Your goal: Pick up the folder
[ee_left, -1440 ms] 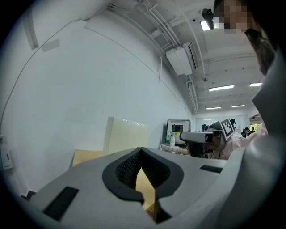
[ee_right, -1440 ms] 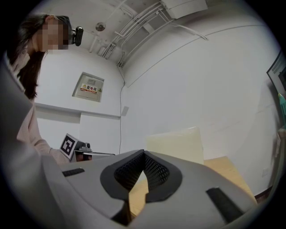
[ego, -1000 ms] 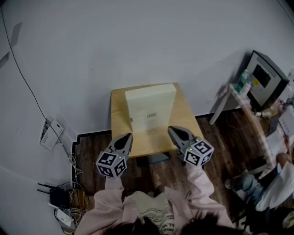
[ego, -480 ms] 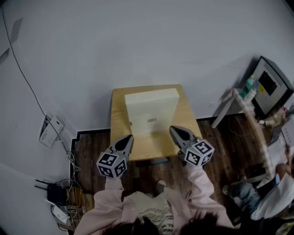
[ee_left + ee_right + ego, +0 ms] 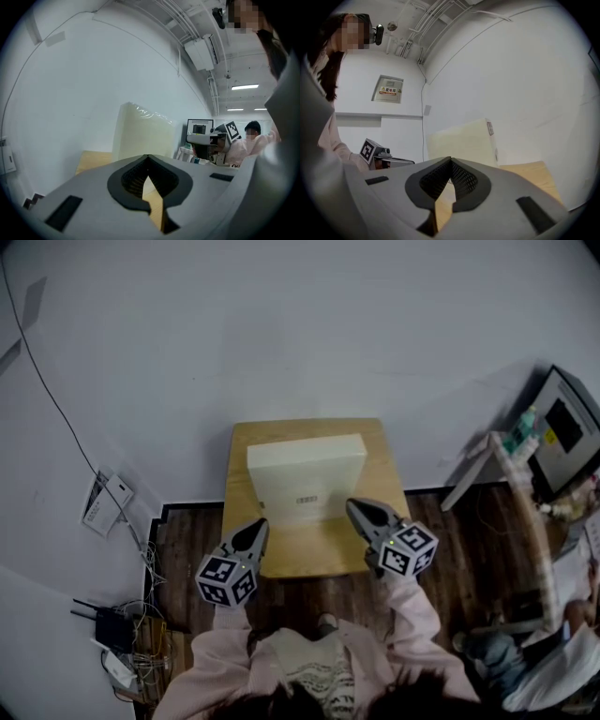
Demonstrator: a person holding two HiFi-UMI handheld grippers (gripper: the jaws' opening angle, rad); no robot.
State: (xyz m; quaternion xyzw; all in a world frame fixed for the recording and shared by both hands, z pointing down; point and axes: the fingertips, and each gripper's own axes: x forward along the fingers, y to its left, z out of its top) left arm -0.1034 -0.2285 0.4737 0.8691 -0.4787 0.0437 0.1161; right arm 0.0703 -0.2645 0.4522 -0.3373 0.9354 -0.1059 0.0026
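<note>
A cream folder [image 5: 305,479] stands upright on a small wooden table [image 5: 380,470] that is set against the white wall. My left gripper [image 5: 259,524] is over the table's front left part, short of the folder, with its jaws shut and nothing in them. My right gripper [image 5: 355,507] is at the front right, close to the folder's right lower corner, also shut and empty. In the left gripper view the folder [image 5: 143,136] rises just beyond the closed tips [image 5: 148,157]. In the right gripper view the folder [image 5: 461,140] stands behind the closed tips [image 5: 451,160].
A router and tangled cables [image 5: 112,634] lie on the dark floor at the left, beside white boxes [image 5: 108,502] at the wall. At the right are a bench with a monitor [image 5: 567,427] and a seated person [image 5: 553,652].
Both grippers have advanced a little over the table's front edge toward the folder. Their jaws have stayed shut.
</note>
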